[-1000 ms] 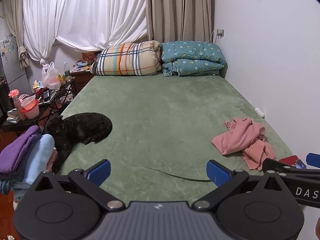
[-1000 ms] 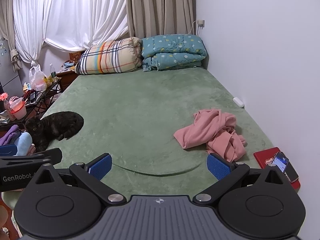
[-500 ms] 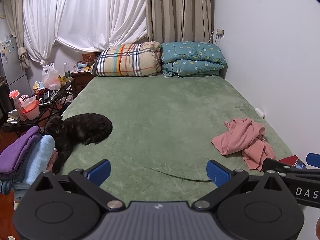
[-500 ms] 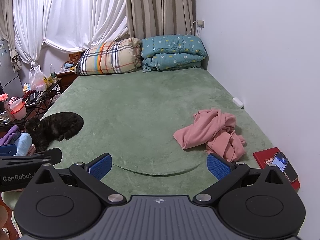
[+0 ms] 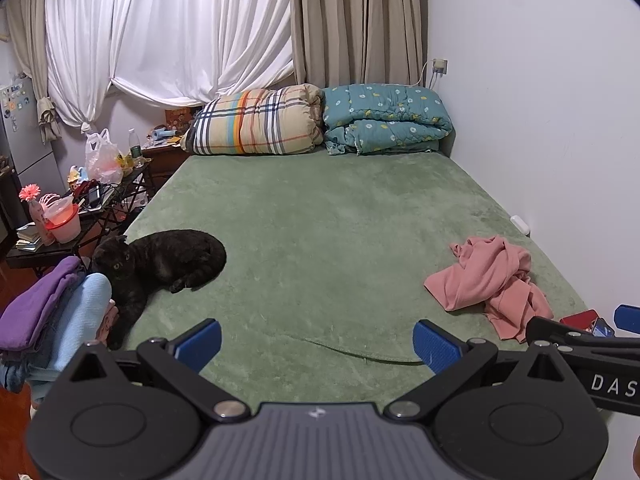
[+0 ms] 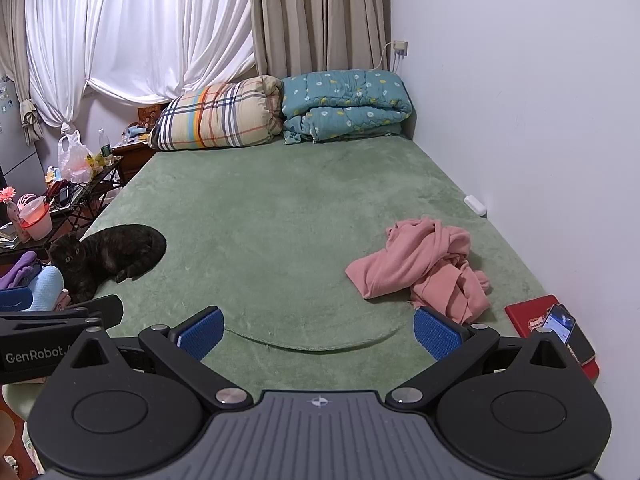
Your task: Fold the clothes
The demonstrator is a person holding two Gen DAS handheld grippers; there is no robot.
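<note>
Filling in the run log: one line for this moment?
left gripper open | right gripper open | pink garment crumpled, untouched | cat on bed

Green bed [image 5: 320,216] against white wall [image 5: 540,100]; white curtains [image 5: 172,28] behind.

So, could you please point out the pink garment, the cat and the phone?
pink garment [image 6: 404,268], right wrist view, on its flat left part.
cat [image 5: 172,256], left wrist view, on its flank.
phone [image 6: 562,322], right wrist view, on its lit screen.
</note>
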